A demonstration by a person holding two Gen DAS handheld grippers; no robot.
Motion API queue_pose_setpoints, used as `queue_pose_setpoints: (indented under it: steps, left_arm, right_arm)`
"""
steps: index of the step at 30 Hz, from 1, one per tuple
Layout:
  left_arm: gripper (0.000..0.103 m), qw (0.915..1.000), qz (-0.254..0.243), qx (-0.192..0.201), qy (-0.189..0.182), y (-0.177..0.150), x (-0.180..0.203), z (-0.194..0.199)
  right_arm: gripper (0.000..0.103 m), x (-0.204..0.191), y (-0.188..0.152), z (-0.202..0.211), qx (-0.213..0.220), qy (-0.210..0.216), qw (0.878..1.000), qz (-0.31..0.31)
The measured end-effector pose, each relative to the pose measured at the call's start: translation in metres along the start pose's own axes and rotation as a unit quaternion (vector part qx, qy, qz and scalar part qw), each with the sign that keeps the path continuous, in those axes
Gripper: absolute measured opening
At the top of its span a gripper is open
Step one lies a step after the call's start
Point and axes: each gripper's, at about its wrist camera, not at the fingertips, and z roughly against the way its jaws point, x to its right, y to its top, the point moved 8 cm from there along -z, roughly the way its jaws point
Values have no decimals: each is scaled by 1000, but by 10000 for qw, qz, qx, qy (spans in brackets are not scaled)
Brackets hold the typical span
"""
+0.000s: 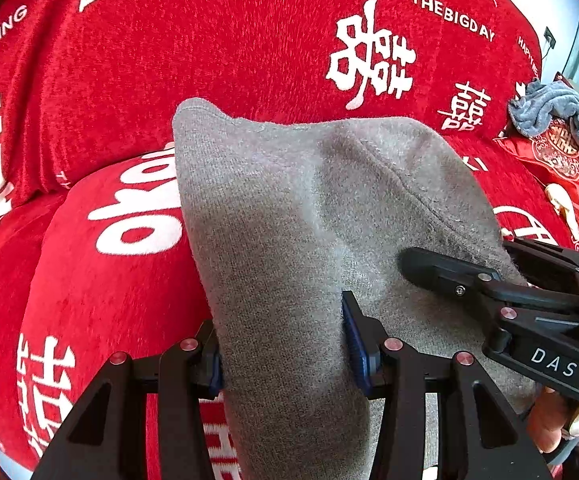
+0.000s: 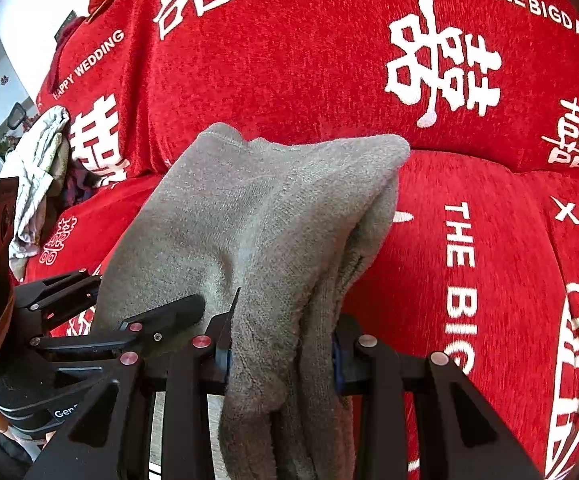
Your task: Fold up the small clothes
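A grey knitted garment (image 1: 289, 216) hangs folded between both grippers above a red sofa cover. My left gripper (image 1: 285, 344) is shut on its near edge; the blue pads press the cloth from both sides. My right gripper (image 2: 281, 344) is shut on a bunched part of the same garment (image 2: 265, 216). In the left wrist view the right gripper (image 1: 489, 280) shows at the right, gripping the cloth's right edge. In the right wrist view the left gripper (image 2: 137, 320) shows at the lower left, close beside mine.
The red sofa cover (image 1: 249, 48) with white lettering fills the background. A blue-grey cloth (image 1: 549, 108) lies at the far right on a red cushion (image 1: 557, 152). A light crumpled garment (image 2: 37, 168) lies at the sofa's left end.
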Motion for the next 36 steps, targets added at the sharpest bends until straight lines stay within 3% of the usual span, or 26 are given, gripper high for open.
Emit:
queue_pose_setpoints:
  steps: [15,36]
  left_arm:
    - [49,9998,-34,128,169,-49,5,28]
    - [49,9992,-240,133,292,-82,4,26]
  right_arm:
    - [36,-26,-42,23,125,-55,9998,112]
    - [36,-38,-75,22,248,-21,9996,137]
